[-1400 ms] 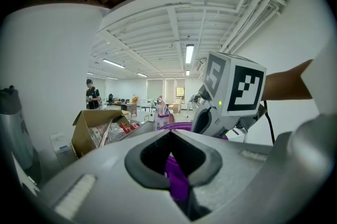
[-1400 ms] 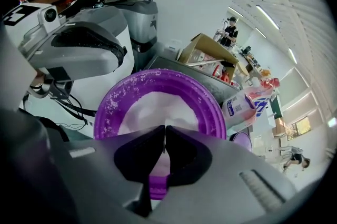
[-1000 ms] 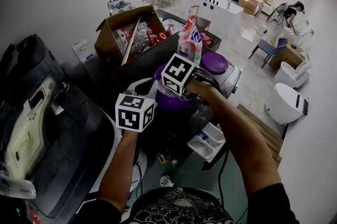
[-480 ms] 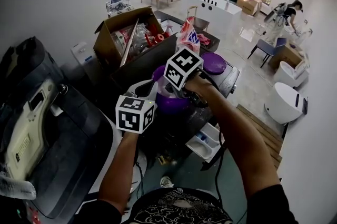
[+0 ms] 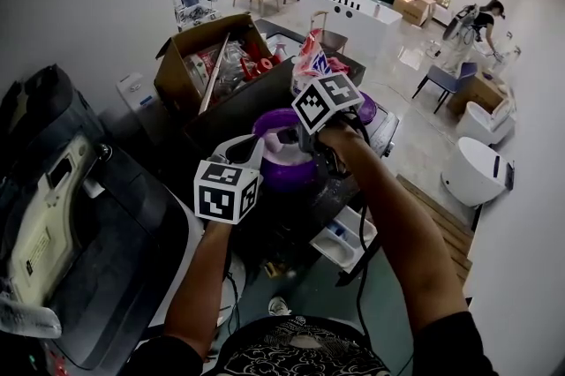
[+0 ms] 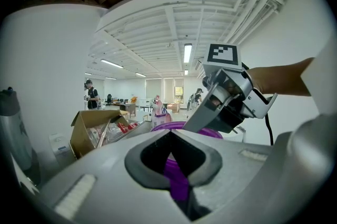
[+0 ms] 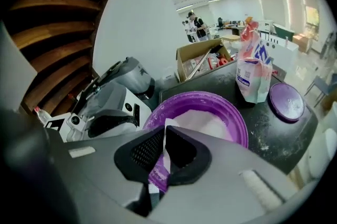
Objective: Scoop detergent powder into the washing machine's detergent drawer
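A purple tub [image 5: 281,164] of white powder [image 7: 205,122] stands on the dark washing machine top [image 7: 274,136]. My left gripper [image 5: 254,155] is shut on the tub's near rim [image 6: 178,182]. My right gripper [image 5: 298,139] hangs over the tub, shut on a thin white scoop handle [image 7: 166,132]; the scoop's bowl is hidden by the jaws. In the left gripper view the right gripper [image 6: 227,98] is just beyond the tub. The open white detergent drawer [image 5: 346,235] sticks out below the machine top, under my right arm.
The tub's purple lid [image 7: 287,102] lies to the right on the machine top, with a detergent bag [image 7: 253,73] behind it. An open cardboard box [image 5: 205,56] stands at the back left. A dark appliance [image 5: 62,215] fills the left. People stand far off.
My right gripper has risen and shifted right and away over the tub. The left gripper has stayed on the tub's rim.
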